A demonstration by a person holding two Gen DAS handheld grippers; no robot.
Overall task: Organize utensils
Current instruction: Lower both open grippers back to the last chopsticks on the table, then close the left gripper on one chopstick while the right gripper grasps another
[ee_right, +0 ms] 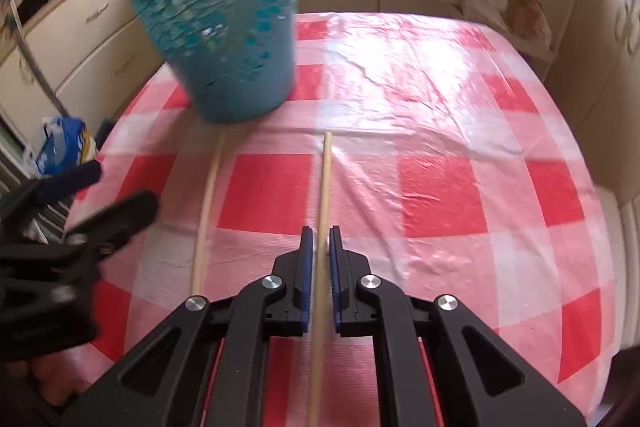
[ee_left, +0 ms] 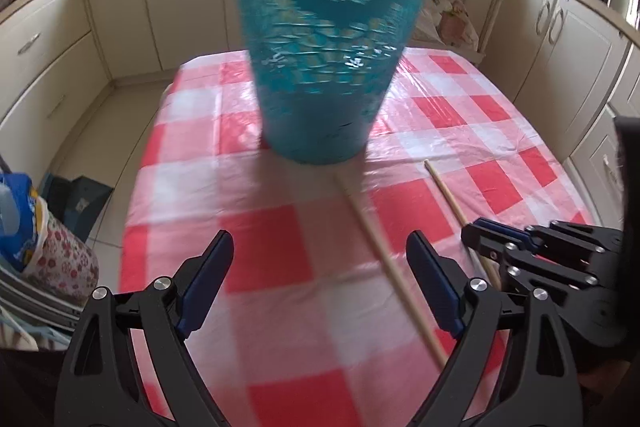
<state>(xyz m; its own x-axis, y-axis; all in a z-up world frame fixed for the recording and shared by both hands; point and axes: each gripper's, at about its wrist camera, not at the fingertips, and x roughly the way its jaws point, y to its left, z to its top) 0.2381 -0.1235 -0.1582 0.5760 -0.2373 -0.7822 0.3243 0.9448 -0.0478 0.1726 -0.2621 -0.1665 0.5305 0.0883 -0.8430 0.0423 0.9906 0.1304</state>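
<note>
Pinching one wooden stick [ee_right: 322, 211] lengthwise, your right claw [ee_right: 320, 231] seems pressed onto it. Its long axis points toward the blue basket [ee_right: 224, 27] ahead-left on the worktop [ee_right: 440, 107]. Your left claw [ee_left: 320, 247], spread, hovers nearest the second stick [ee_left: 384, 259].

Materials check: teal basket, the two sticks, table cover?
Teal basket: likely moulded plastic, matte, with cut-out flower perforations. Both chopsticks: pale, unvarnished-looking wood or bamboo; too blurred to tell which. Checked tablecloth: seemingly thin plastic sheeting, judging by its glossy glare and sharp creases.
</note>
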